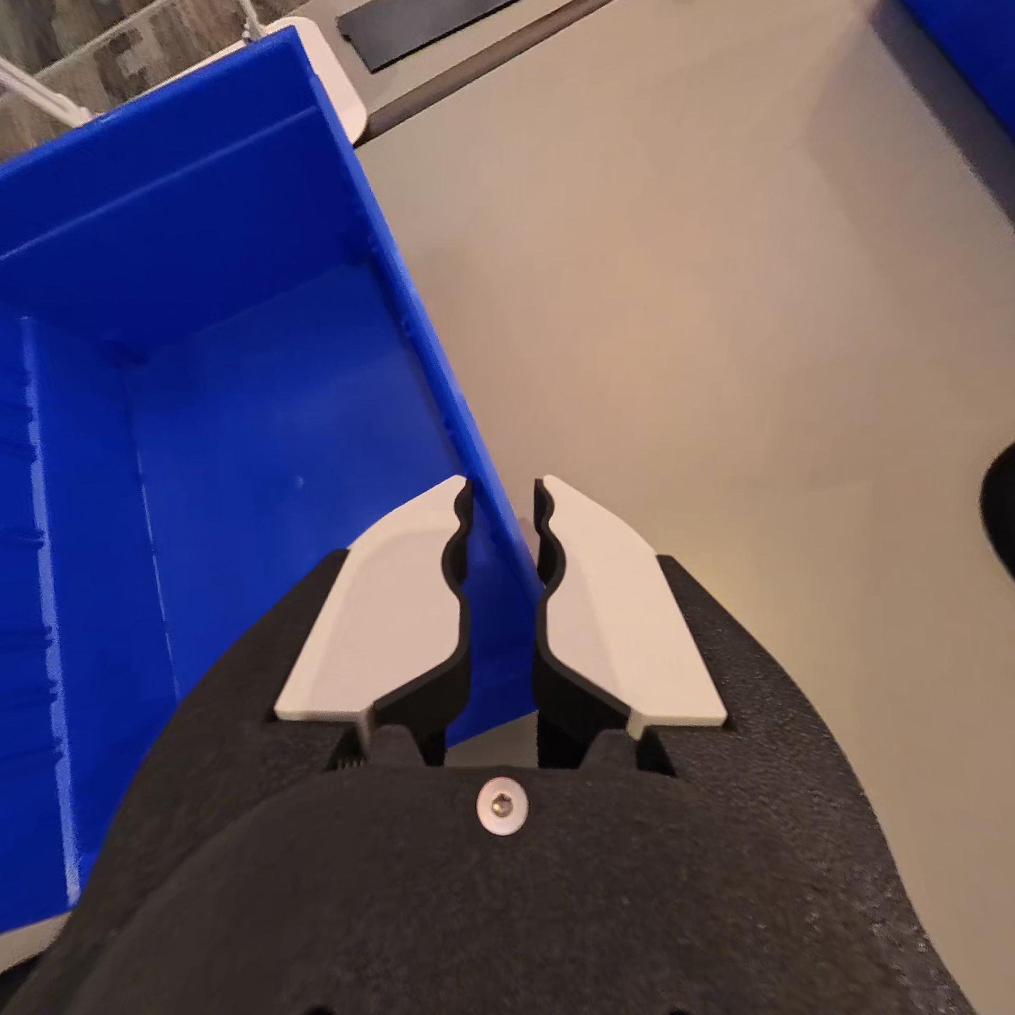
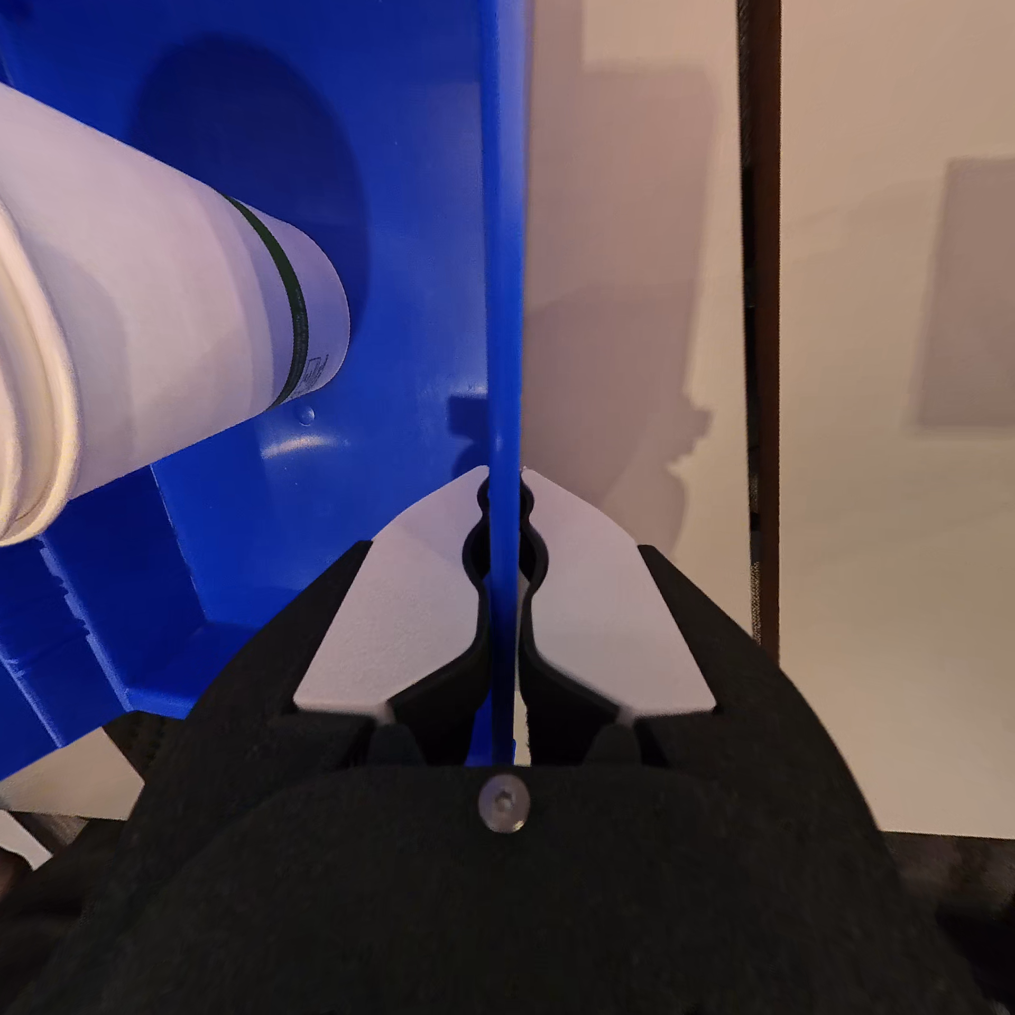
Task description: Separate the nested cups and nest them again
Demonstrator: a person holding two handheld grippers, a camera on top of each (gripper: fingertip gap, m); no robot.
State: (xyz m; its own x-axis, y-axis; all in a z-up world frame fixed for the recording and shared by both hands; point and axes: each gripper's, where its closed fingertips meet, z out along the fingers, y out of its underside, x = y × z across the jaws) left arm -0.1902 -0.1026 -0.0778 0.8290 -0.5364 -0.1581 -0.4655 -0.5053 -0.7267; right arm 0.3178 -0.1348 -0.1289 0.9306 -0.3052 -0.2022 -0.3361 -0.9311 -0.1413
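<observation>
Clamped tight on the blue bin wall (image 2: 502, 329): right hand-held gripper (image 2: 504, 478). Left hand-held gripper (image 1: 502, 483) parted, straddling another bin's rim (image 1: 384, 263), gripping nothing. Nested paper cups (image 2: 154, 307) lying sideways, left of frame, inside the bin. Probably light, crushable, slick; best pinched gently near the rolled rims.

Blue bin (image 1: 219, 439) on beige tabletop (image 1: 686, 329); second blue bin (image 2: 384, 219); black panel (image 1: 417, 27) beyond.

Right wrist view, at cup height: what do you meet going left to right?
Nested white cups → blue bin floor → bin wall pinched by the right tool → pale tabletop → dark vertical strip → more pale surface.
</observation>
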